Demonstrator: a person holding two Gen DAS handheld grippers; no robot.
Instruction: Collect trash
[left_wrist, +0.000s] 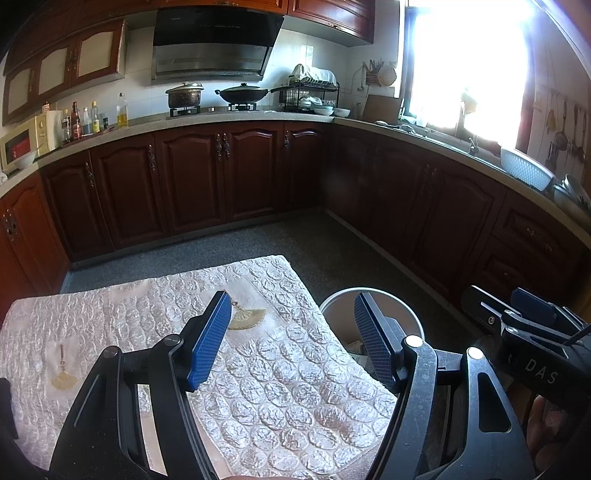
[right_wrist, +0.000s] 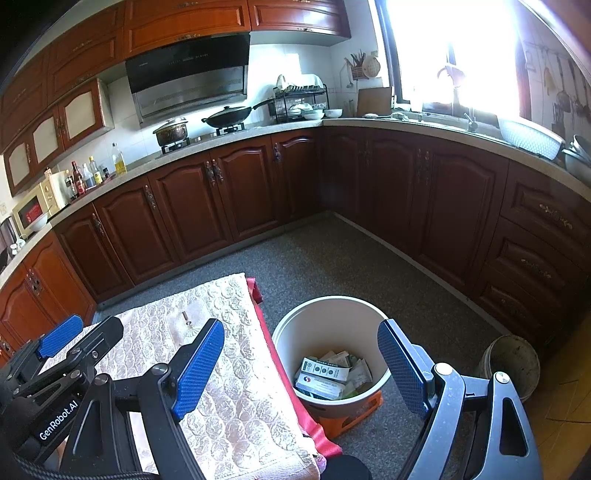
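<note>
A round white trash bin (right_wrist: 295, 332) stands on the floor beside a small table, with several crumpled paper boxes and wrappers (right_wrist: 328, 373) lying in it. Its rim also shows in the left wrist view (left_wrist: 369, 293). My right gripper (right_wrist: 301, 363) is open and empty, held above the bin. My left gripper (left_wrist: 291, 338) is open and empty above the table's right edge. The table is covered with a cream patterned cloth (left_wrist: 147, 321), also in the right wrist view (right_wrist: 236, 398).
Dark wooden kitchen cabinets (right_wrist: 236, 192) run along the far and right walls under a counter with pots, bottles and a dish rack. A grey bucket (right_wrist: 511, 363) stands on the floor at right. An orange crate (right_wrist: 354, 415) sits under the bin.
</note>
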